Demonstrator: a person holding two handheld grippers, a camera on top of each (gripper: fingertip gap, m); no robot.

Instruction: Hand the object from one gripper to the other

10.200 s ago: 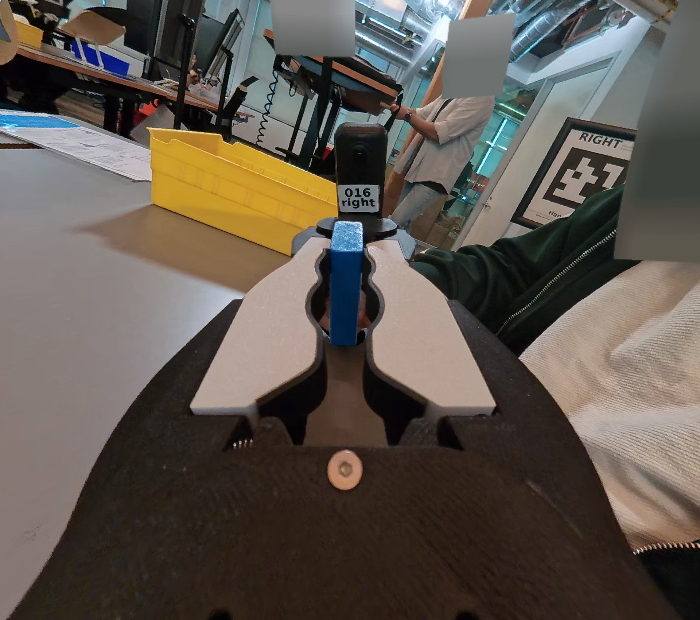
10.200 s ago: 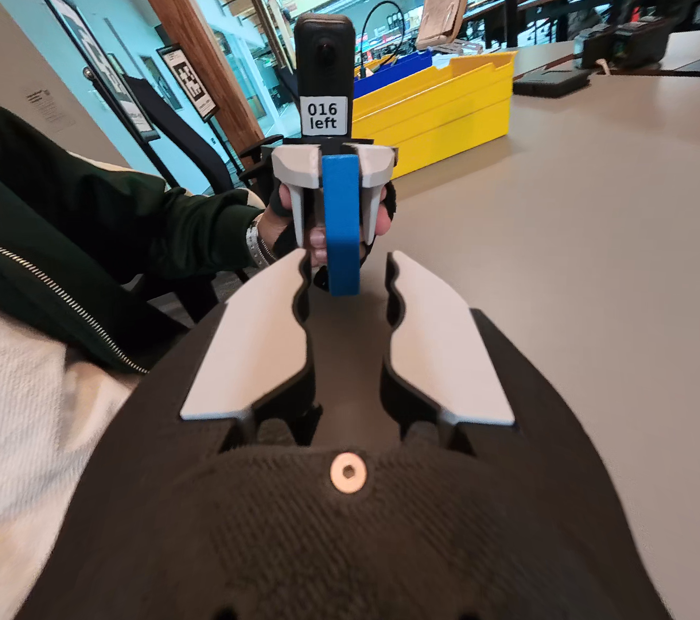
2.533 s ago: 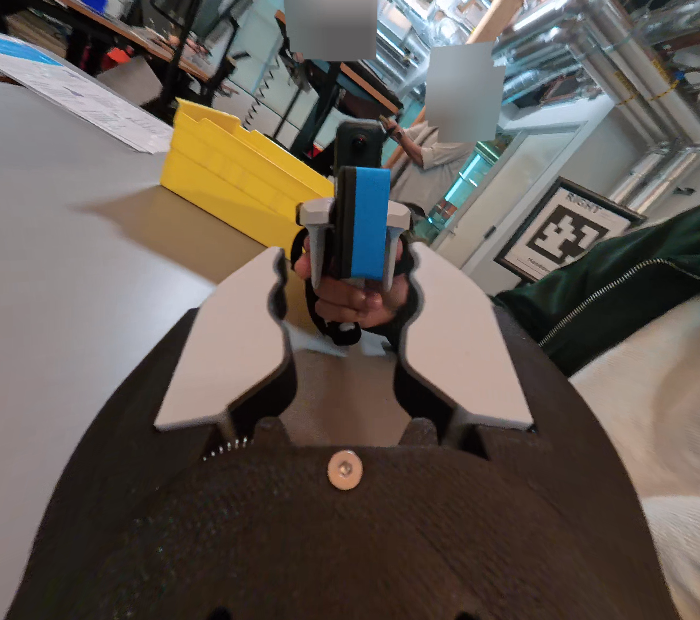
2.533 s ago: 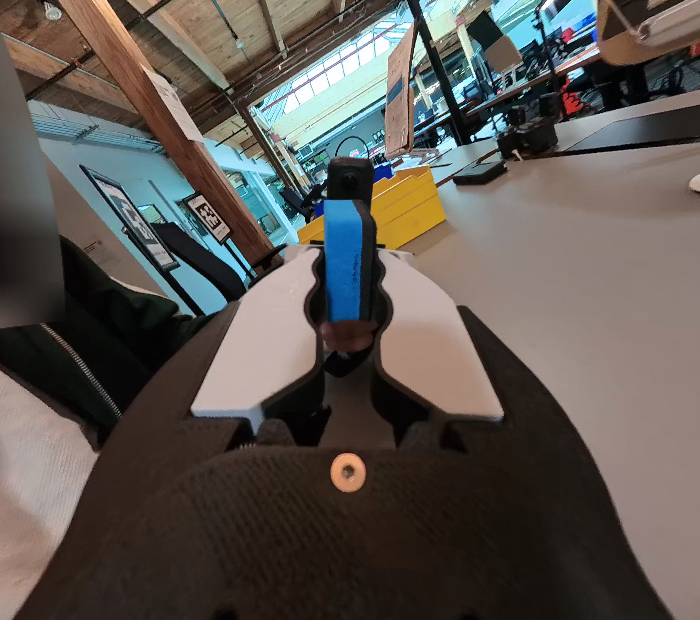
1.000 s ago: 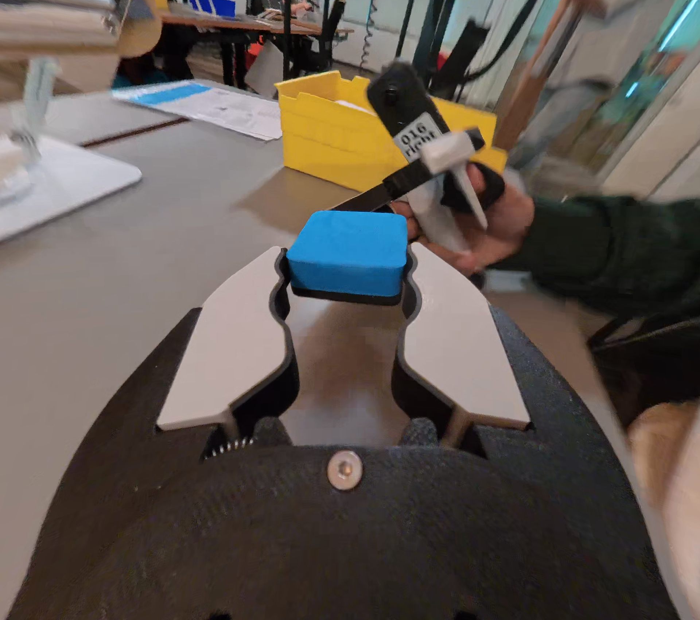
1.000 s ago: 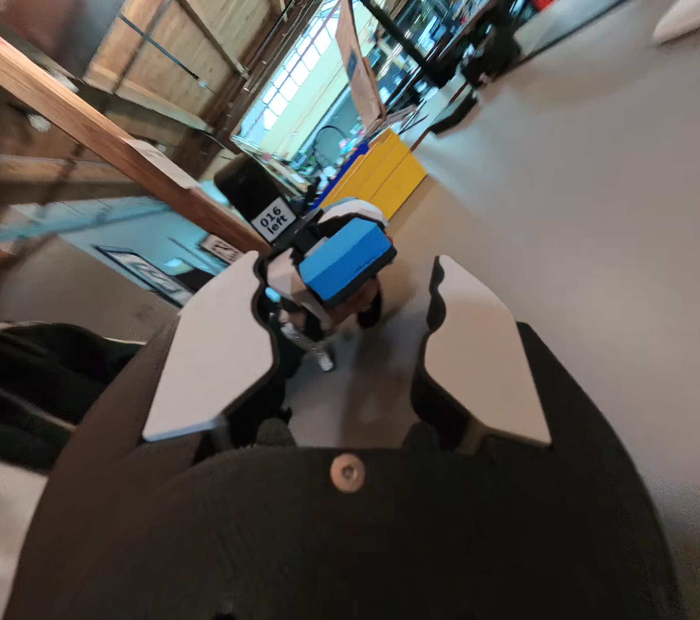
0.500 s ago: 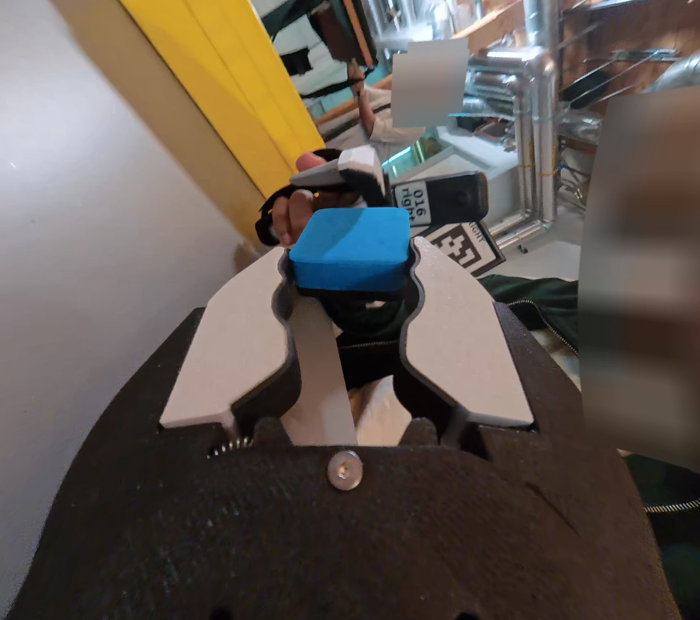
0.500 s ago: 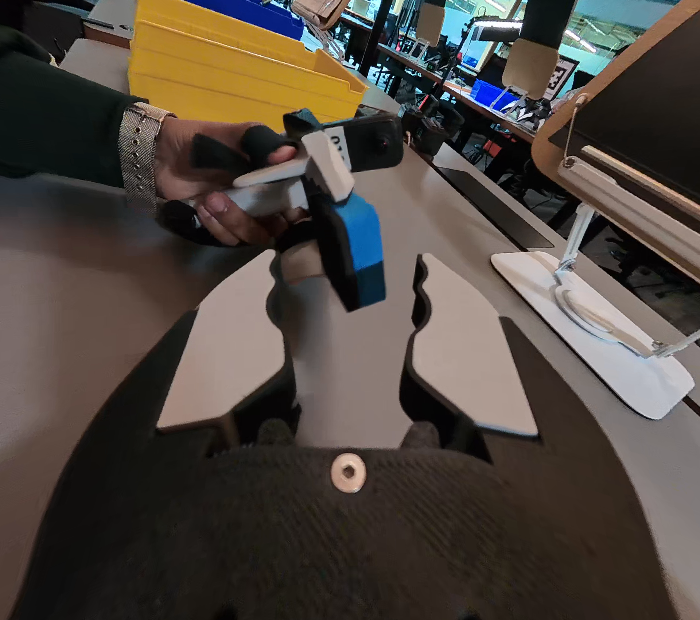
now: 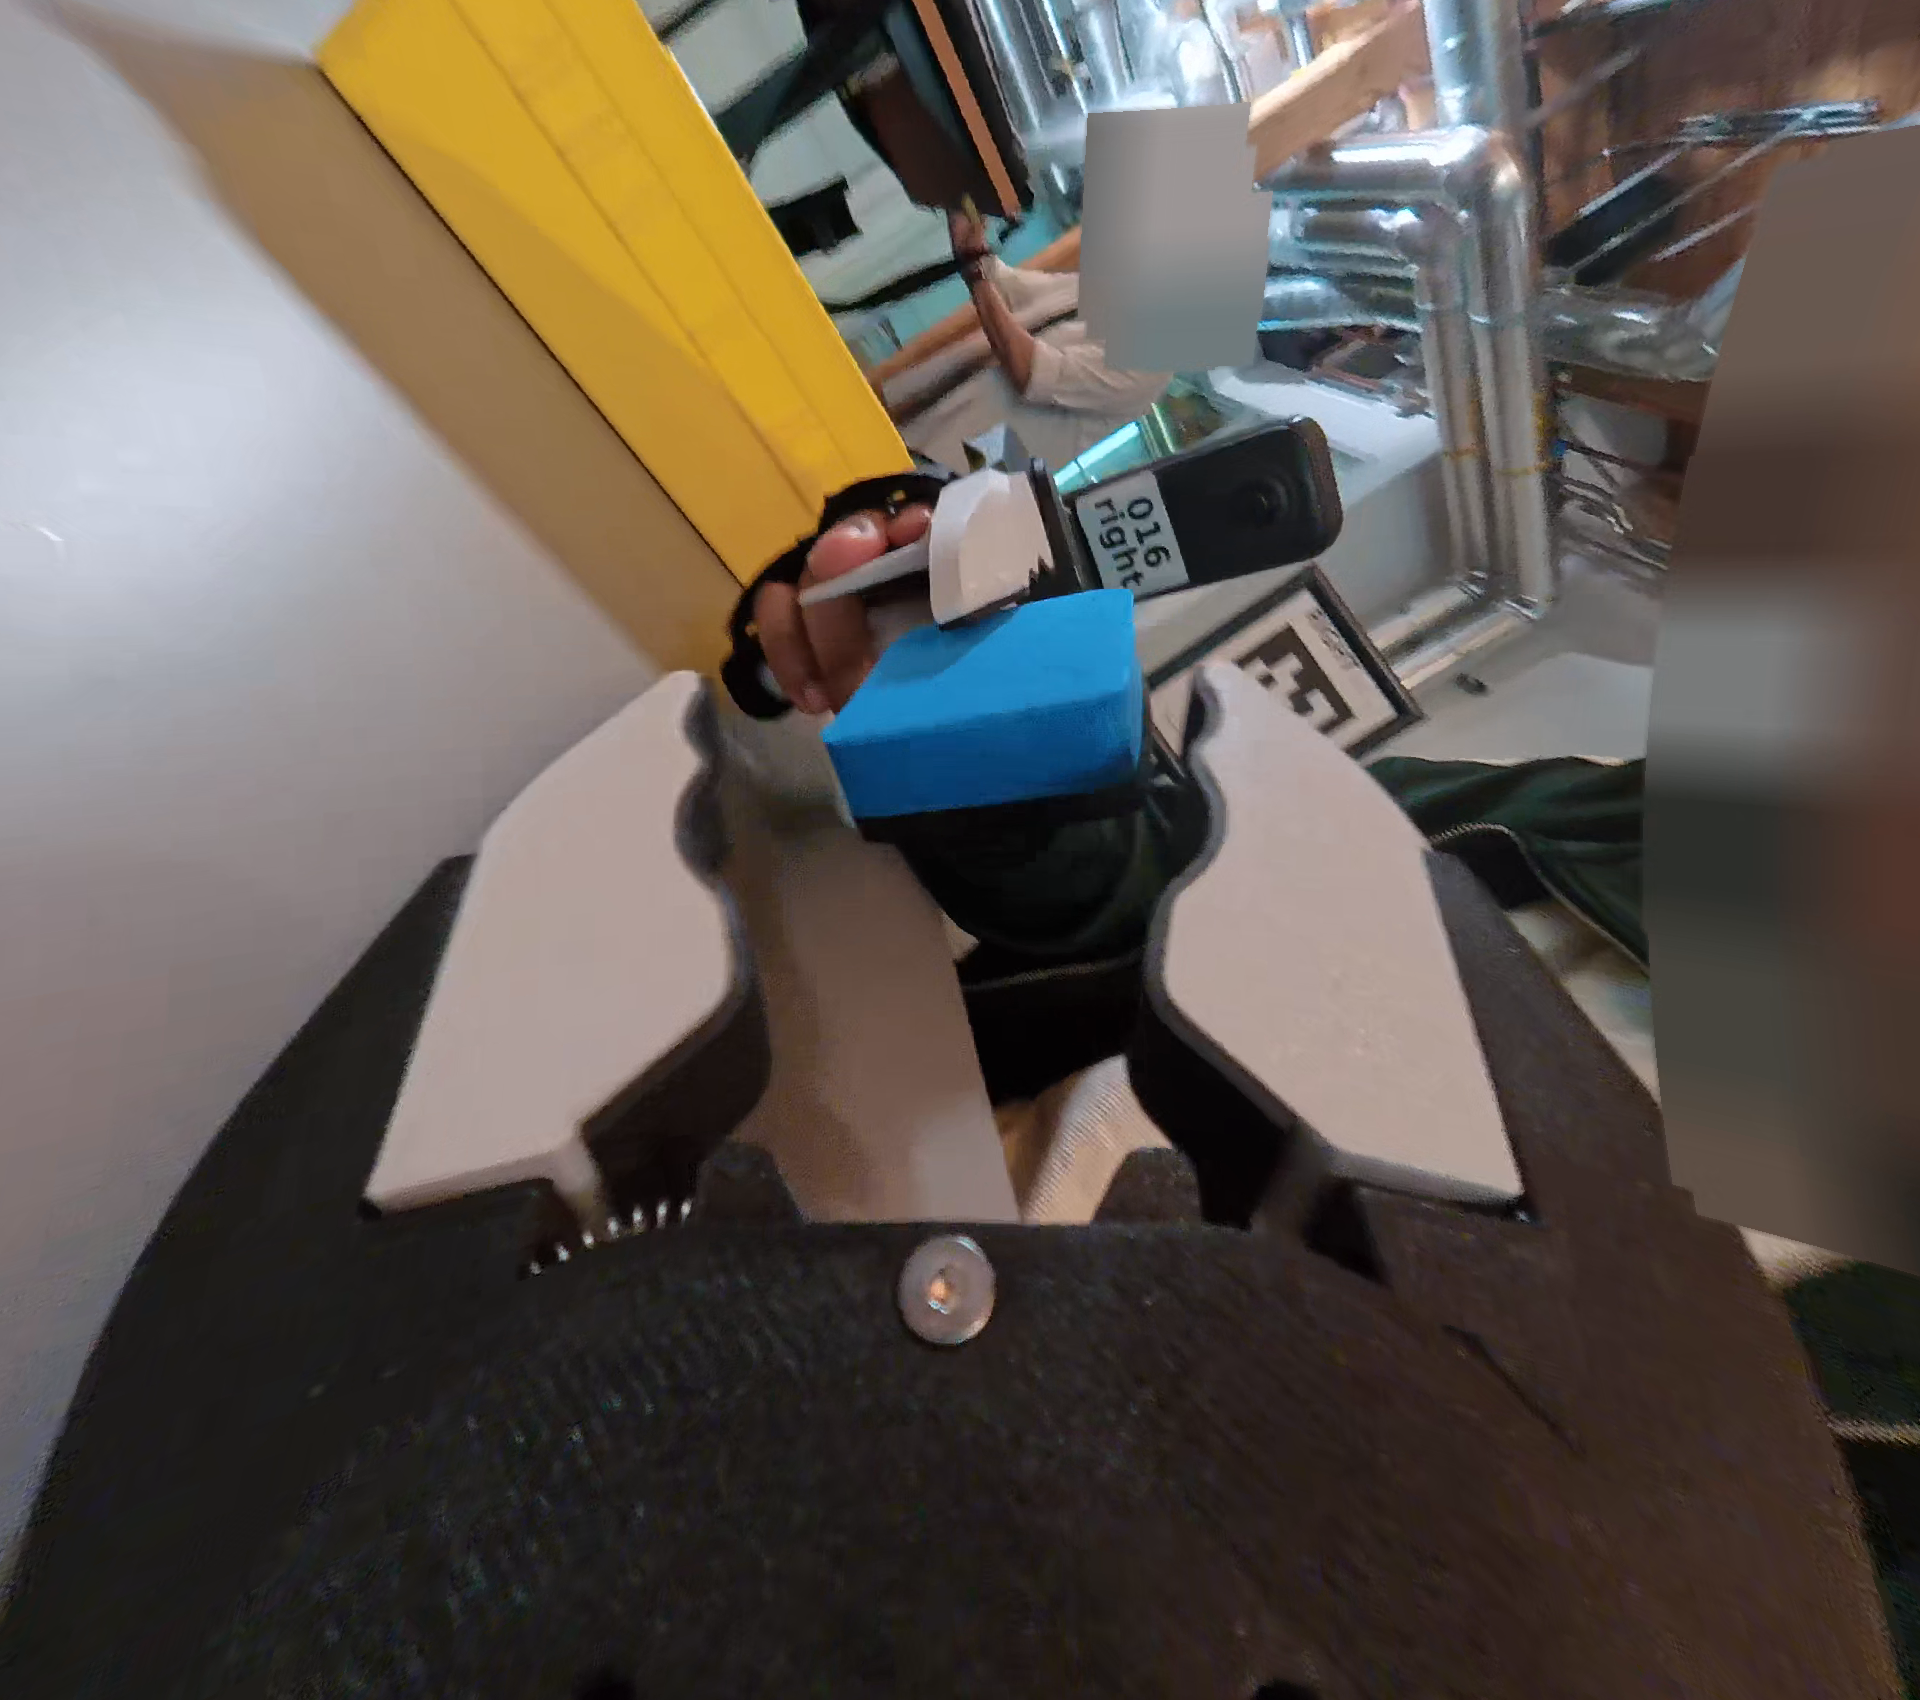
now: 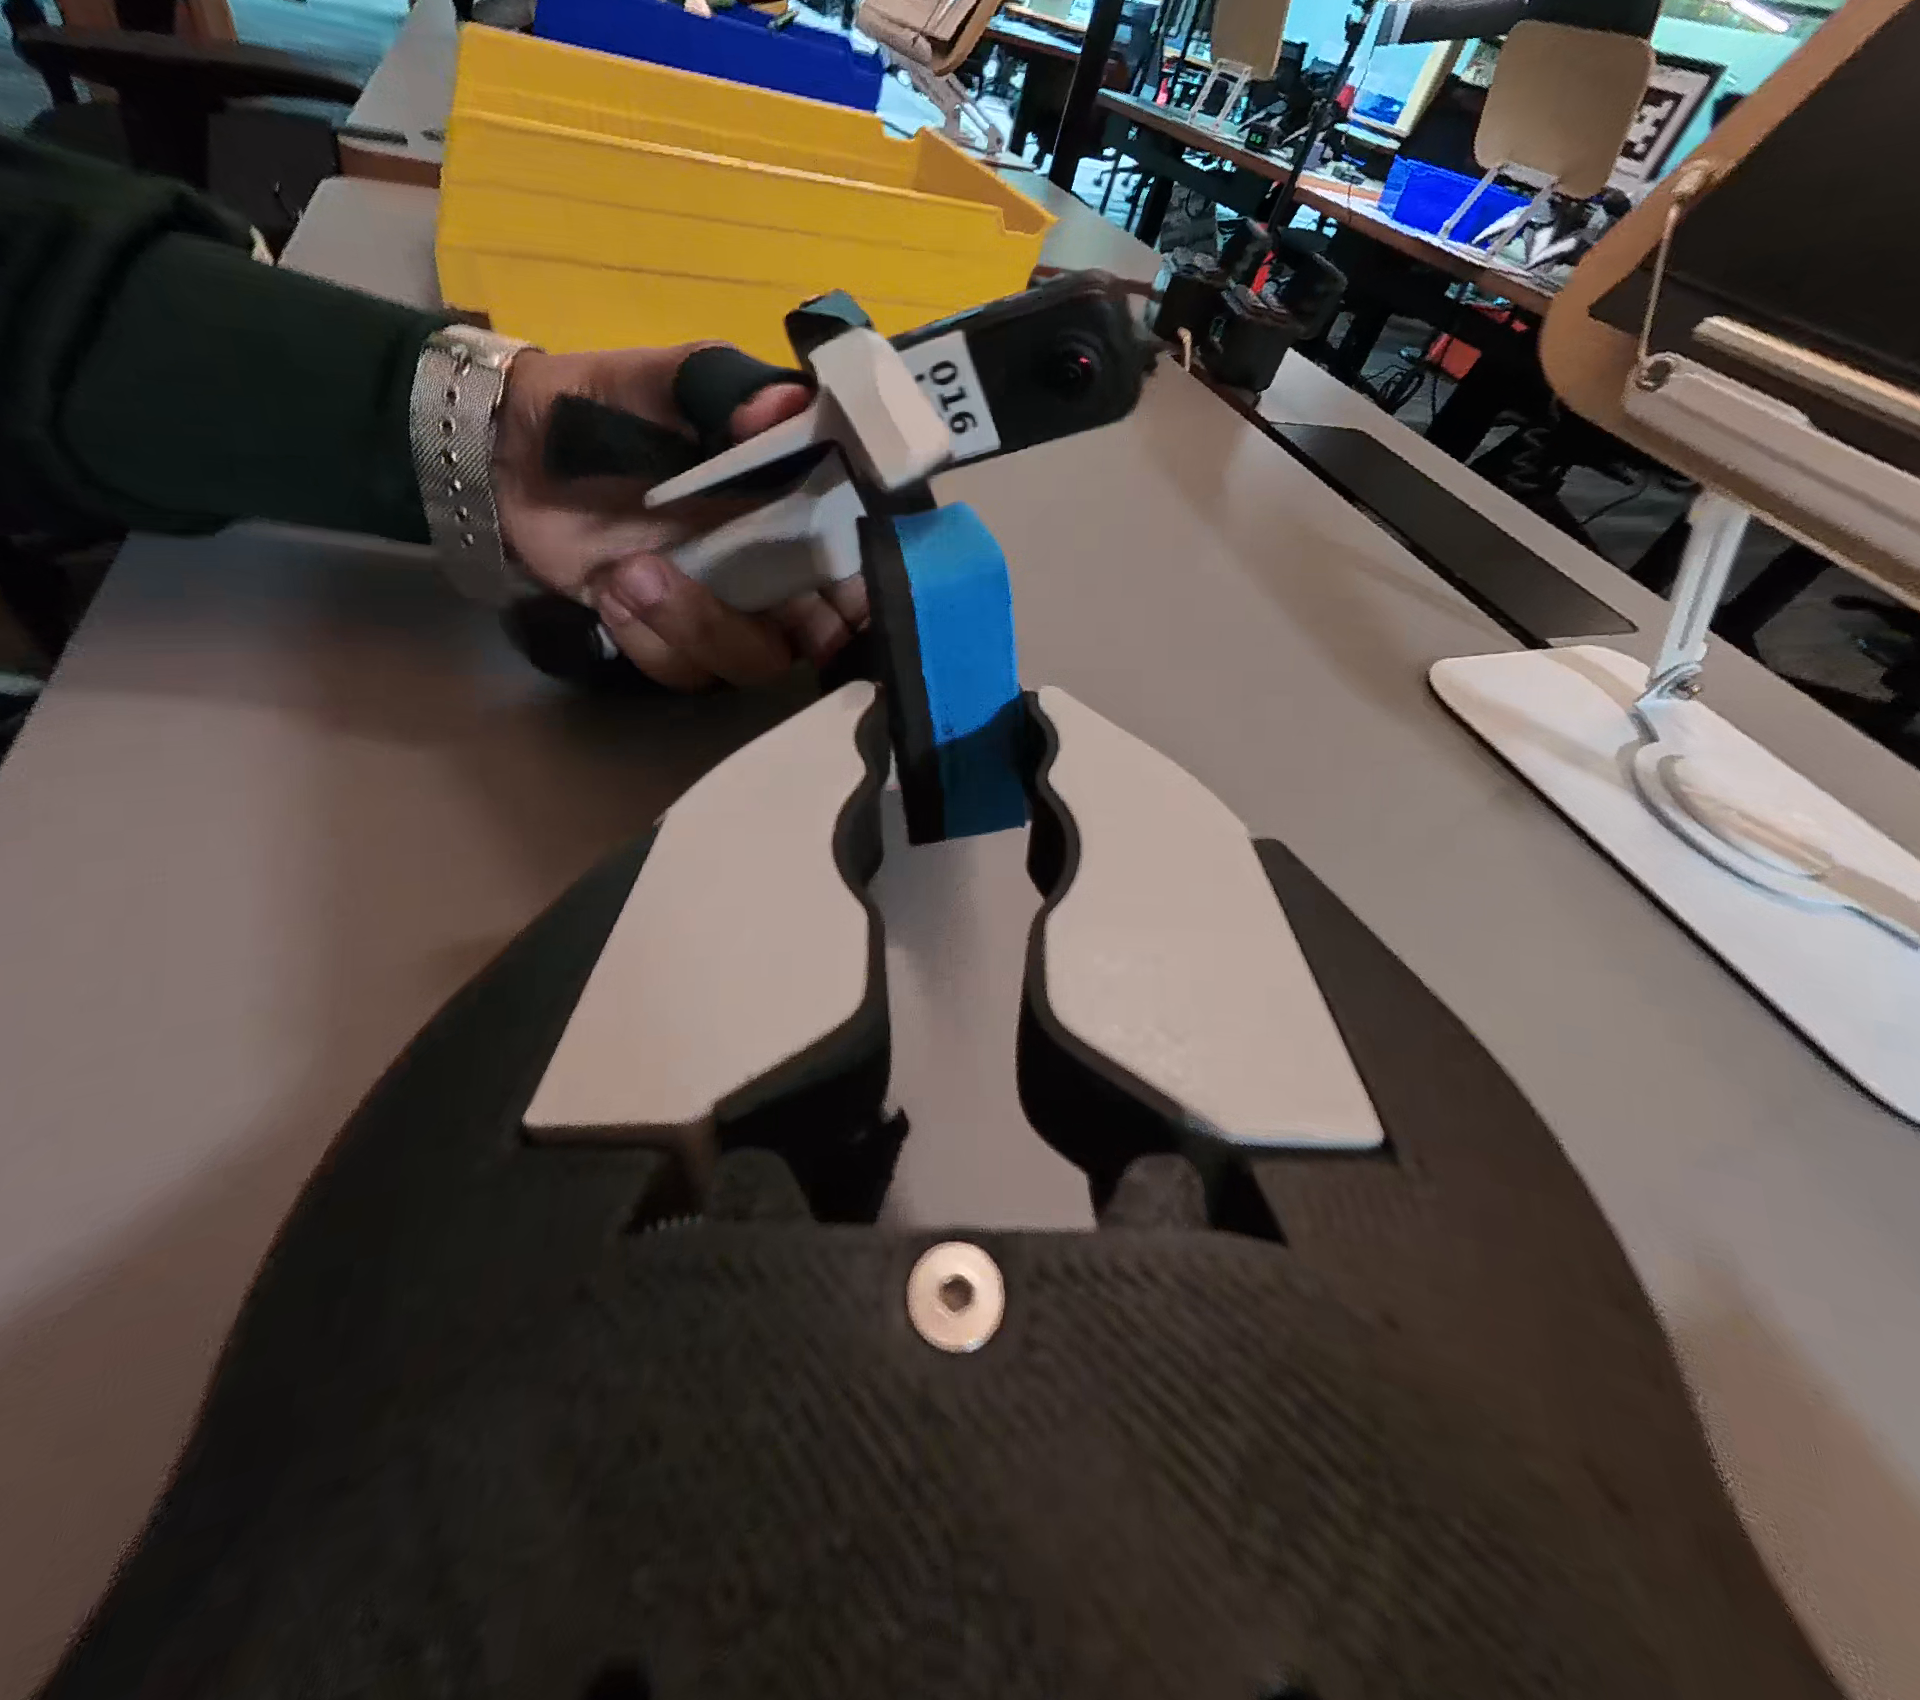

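The object is a blue foam block with a black backing (image 10: pixel 961 674). My right gripper (image 10: pixel 954 715) is shut on its lower end and holds it upright above the grey table (image 10: pixel 1299 611). In the left wrist view the block (image 9: pixel 987 715) lies between my left gripper's (image 9: pixel 951 694) fingers, which are spread wide, with a clear gap on the left side. The right gripper (image 9: pixel 977 549) shows there behind the block, turned on its side. In the right wrist view the left gripper (image 10: pixel 862 466) is at the block's top end, held by a hand.
A yellow bin (image 10: pixel 707 237) stands on the table behind the grippers, with a blue bin (image 10: pixel 707 29) beyond it. A white stand base (image 10: pixel 1662 798) is at the right. The yellow bin (image 9: pixel 582 196) and a person (image 9: pixel 1049 362) in the background show in the left wrist view.
Half a second ago my left gripper held the block and my right was open. Now the right has shut on the block and the left has opened.
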